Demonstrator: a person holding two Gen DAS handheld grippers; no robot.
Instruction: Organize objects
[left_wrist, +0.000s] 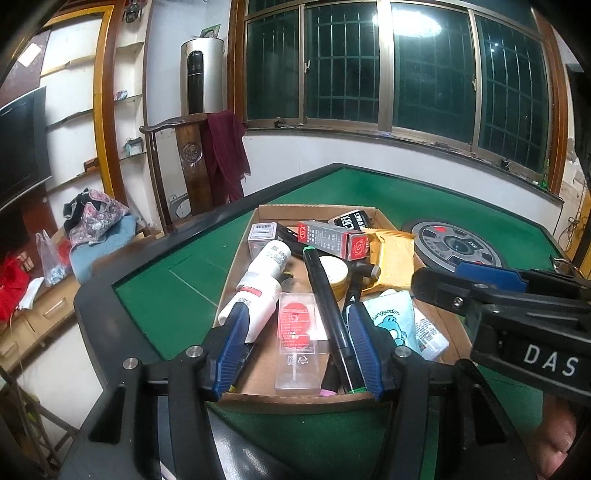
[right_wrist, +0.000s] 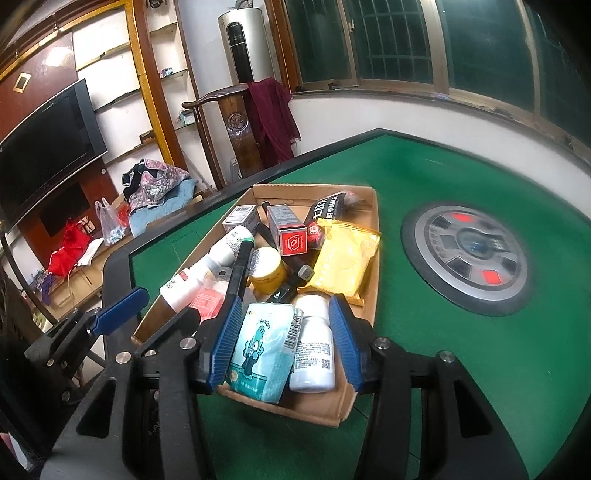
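While both tools hover over the near end of a cardboard box (left_wrist: 380, 214) on the green table (left_wrist: 177, 280), neither one grips anything. The left tool (left_wrist: 301, 349) has its blue-padded fingers (left_wrist: 236, 339) spread apart above a clear plastic case (left_wrist: 297, 343) with a red label and a long black marker (left_wrist: 327, 306) with a green tip, which lies slanted along the box. The right tool (right_wrist: 282, 345) is likewise spread wide, its fingers (right_wrist: 341, 339) standing either side of a pale blue tissue pack (right_wrist: 262, 354) with a cartoon figure and a white bottle (right_wrist: 314, 350); whether the pads touch either of them cannot be told.

Everything to be sorted lies jumbled inside the box. Toward the far end sit a red and grey carton (right_wrist: 290, 230), a small grey carton (right_wrist: 242, 216) and a black packet (right_wrist: 330, 206). A yellow packet (right_wrist: 345, 260) leans along the right wall of the box, and a round yellow tin (right_wrist: 266, 267) lies near the middle beside the marker. On the left side two more white bottles (left_wrist: 260, 284) lie end to end.

To the right of the box, set into the table, is a round grey control panel (right_wrist: 465, 258) with red and dark buttons. Beyond the table's edge stand a wooden chair (left_wrist: 192, 162) draped with a dark red cloth (left_wrist: 225, 155), a dark television (right_wrist: 48, 147) on the left, and barred windows (left_wrist: 424, 70) along the far wall.
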